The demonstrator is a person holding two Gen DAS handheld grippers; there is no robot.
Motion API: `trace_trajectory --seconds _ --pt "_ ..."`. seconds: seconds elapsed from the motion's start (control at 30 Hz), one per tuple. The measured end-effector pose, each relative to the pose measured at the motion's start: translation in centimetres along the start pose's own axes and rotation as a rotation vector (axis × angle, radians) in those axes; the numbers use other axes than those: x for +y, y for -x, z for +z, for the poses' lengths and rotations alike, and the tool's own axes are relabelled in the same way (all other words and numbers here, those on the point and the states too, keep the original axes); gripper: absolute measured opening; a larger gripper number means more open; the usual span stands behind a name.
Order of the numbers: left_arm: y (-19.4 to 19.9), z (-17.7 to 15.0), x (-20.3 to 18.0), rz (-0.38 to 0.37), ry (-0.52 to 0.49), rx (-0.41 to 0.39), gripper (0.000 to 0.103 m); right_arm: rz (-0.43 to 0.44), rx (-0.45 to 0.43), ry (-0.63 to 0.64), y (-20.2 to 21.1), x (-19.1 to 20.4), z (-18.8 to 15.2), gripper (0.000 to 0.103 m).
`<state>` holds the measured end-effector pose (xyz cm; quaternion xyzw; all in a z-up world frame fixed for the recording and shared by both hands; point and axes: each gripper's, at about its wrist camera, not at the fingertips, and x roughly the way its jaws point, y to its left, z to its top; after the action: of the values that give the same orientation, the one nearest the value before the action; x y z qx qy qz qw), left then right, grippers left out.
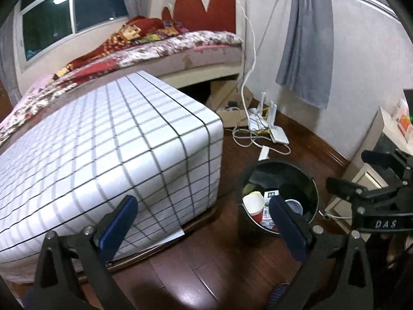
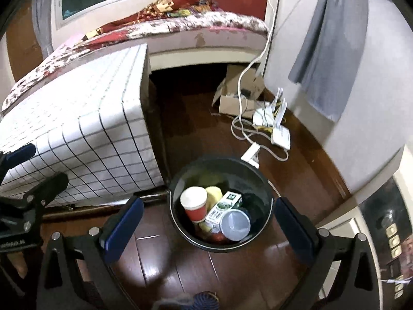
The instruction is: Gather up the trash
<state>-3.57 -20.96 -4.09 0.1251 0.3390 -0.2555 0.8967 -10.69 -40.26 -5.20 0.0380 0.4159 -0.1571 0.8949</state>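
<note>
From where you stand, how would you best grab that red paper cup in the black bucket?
Come straight down from above with the right claw, open now, and pinch the cup's white rim. It leans mouth-up against the bucket wall, and the milk carton crowds its lower side, so the rim is probably the freest part.

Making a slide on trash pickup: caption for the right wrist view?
Open right gripper hovers over a black bucket holding a red paper cup, carton and lid.
</note>
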Motion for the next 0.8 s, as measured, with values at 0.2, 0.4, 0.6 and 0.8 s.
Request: trace_trajectory --seconds 0.2,0.4,0.6,0.8 --pt "2.9 0.3 1.1 0.052 0.032 -0.039 0.102 0.005 -0.059 0.007 3.5 1.3 1.1 0.102" --pt "6.6 0.3 1.3 0.071 0.061 -0.099 0.102 0.020 -0.106 0.010 7.0 2.3 1.5 0.102" --pt "9.6 -0.4 2.2 0.099 0.125 -0.152 0.102 0.023 -0.151 0.039 10.2 3.3 1.2 0.102" --pt "11.1 -0.3 2.4 0.115 0.116 -0.195 0.102 0.020 -0.190 0.037 12.2 3.4 1.0 0.102"
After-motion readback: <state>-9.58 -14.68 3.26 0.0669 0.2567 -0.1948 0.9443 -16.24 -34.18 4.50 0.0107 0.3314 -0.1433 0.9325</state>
